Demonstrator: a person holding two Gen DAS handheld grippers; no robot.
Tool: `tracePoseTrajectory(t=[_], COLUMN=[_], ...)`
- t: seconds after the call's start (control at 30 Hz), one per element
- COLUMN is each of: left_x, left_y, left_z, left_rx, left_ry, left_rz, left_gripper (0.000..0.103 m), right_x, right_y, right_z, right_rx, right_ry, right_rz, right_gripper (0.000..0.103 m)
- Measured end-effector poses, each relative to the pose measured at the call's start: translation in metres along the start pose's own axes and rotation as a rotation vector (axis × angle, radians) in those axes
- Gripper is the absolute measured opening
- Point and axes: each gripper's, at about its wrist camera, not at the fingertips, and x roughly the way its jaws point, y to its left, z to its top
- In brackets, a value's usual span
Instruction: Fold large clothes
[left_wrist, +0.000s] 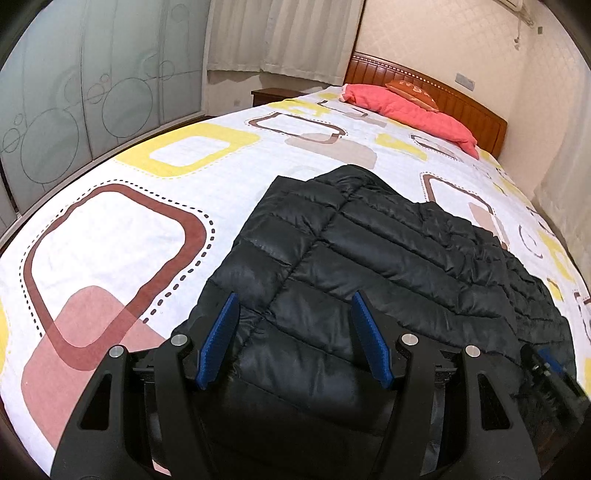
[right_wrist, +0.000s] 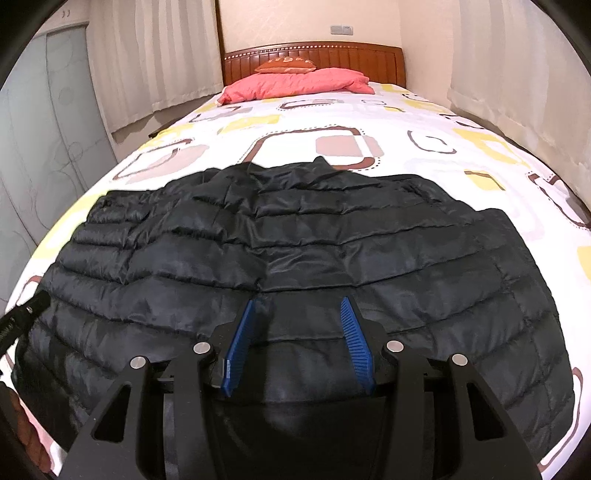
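Observation:
A black quilted puffer jacket (left_wrist: 369, 258) lies spread flat on the patterned bed sheet (left_wrist: 110, 240). In the left wrist view my left gripper (left_wrist: 294, 295) hovers over the jacket's near left part, its blue pads (left_wrist: 221, 339) wide apart with nothing pinched between them. The right gripper (left_wrist: 550, 369) shows at the lower right edge, over the jacket's hem. In the right wrist view the jacket (right_wrist: 295, 240) fills the near half of the bed. My right gripper (right_wrist: 299, 300) stands open above its near middle, and only fabric lies beneath the pads (right_wrist: 356, 343).
A pink folded quilt (right_wrist: 295, 83) and an orange cushion (right_wrist: 286, 66) lie against the wooden headboard (right_wrist: 369, 59). Frosted wardrobe doors (left_wrist: 74, 110) line the left side, curtains (left_wrist: 280, 37) hang behind, and a dark nightstand (left_wrist: 273, 94) stands by the bed.

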Motion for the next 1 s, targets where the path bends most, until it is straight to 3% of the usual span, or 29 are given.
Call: tracePoseTrajectory(t=[0.27,0.43,0.53,0.67,0.83,1.0], left_x=[0.001,-0.007,-0.010,-0.006,0.028,0.055], left_y=[0.005,0.018,0.031,0.053,0.071,0.084], left_z=[0.001,0.004,0.010,0.016,0.039,0.021], left_rx=[-0.035,-0.120,-0.186,-0.280,-0.355,-0.512], left_ry=[-0.001,-0.020,-0.052,-0.053,0.063,0.184], left_rz=[-0.017,-0.043,-0.042,-0.073,-0.153,-0.244], left_gripper=[0.063,0.063,0.077,0.084,0.086,0.086], right_x=[0.022,0.023,0.022,0.023,0.022,0.021], right_y=[0.008,0.009,0.009,0.009,0.009,0.008], right_z=[-0.010,-0.014,-0.014,-0.015,-0.015,-0.016], right_rx=[-0.045,-0.051,-0.053,-0.053,-0.053,-0.053], right_ry=[0.027,0.019,0.018,0.014,0.014,0.014], right_rz=[-0.048,-0.053,-0.054,-0.055,-0.055,-0.055], right_gripper=[0.049,0.049,0.049,0.049,0.049,0.049])
